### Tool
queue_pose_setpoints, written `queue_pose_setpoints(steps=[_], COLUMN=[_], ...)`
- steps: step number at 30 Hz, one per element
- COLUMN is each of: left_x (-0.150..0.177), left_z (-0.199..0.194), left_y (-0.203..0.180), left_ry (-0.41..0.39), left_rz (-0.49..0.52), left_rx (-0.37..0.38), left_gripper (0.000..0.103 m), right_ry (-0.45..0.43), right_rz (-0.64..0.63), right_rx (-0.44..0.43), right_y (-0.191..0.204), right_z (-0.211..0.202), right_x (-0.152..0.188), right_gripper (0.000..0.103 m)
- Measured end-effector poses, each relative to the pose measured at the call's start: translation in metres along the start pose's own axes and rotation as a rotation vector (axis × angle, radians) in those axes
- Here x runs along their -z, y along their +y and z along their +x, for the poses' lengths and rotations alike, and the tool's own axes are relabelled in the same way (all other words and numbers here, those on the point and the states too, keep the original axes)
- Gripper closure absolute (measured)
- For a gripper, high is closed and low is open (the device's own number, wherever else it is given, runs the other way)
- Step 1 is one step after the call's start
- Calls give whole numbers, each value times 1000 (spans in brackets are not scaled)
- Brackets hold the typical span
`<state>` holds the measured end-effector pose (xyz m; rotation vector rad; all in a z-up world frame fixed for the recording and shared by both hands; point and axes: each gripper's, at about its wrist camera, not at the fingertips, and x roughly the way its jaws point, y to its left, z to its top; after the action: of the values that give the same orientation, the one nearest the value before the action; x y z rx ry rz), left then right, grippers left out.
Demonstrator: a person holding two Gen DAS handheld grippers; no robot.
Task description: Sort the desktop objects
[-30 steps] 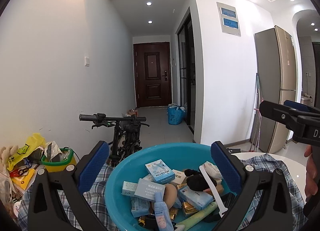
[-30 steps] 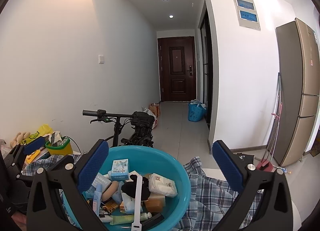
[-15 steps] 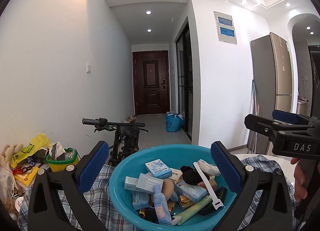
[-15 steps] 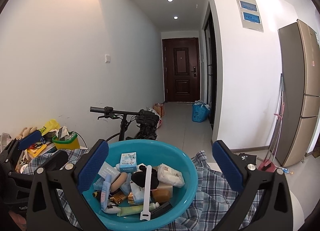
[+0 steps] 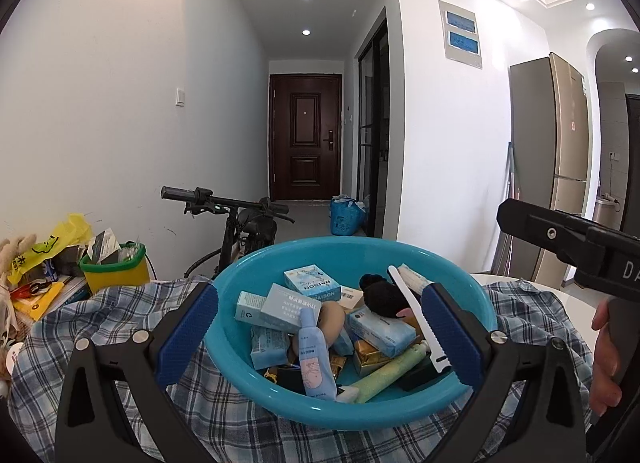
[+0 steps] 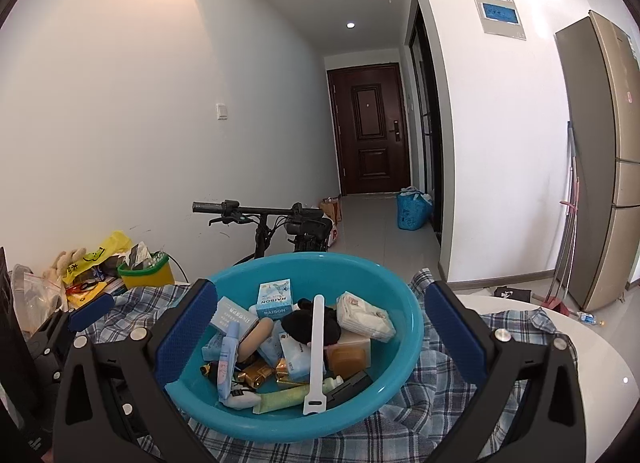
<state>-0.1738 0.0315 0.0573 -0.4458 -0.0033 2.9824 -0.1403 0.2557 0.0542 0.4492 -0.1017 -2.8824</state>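
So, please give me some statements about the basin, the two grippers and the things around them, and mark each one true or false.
1. The blue basin stands on a checked cloth. True.
2. The left gripper is shut on the white strap. False: its jaws stand wide open and hold nothing; the strap lies in the basin.
3. The basin is empty. False: it holds boxes, a green tube, a black soft thing and more.
4. The right gripper is open, with the basin between its fingers in its own view. True.
5. A yellow tub with a green rim sits left of the basin. True.
6. The door at the end of the hall is open. False: it is closed.
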Motion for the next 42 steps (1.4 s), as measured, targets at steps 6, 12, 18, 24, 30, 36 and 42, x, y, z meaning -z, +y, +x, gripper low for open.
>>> queue_pose_setpoints(steps=[6,12,18,24,30,36,42], left_x=[27,46,54,63,68,71,73], left_z=[1,5,2,-9,-6,-12,-20], left_y=[3,4,9,4,2,16,22], left_ry=[1,13,-18,-72,-36,-44,-38], left_rz=[8,27,2,59,76,3,-6], left_rx=[-9,11,-9,-33,-78,-103,-87], left_gripper=[0,0,0,0,0,0,0], right_ry=[37,75,20,-50,-66,-55,-53], right_rz=[-28,-33,-25,-84,-85,-94,-84], right_rx=[-12,-18,3,20,26,15,14], right_y=[5,2,-5,-1,0,1,-2], right_z=[4,8,0,-9,-11,-13,-19], right_x=[31,63,80,90,96,102,104], right_gripper=[0,0,0,0,0,0,0])
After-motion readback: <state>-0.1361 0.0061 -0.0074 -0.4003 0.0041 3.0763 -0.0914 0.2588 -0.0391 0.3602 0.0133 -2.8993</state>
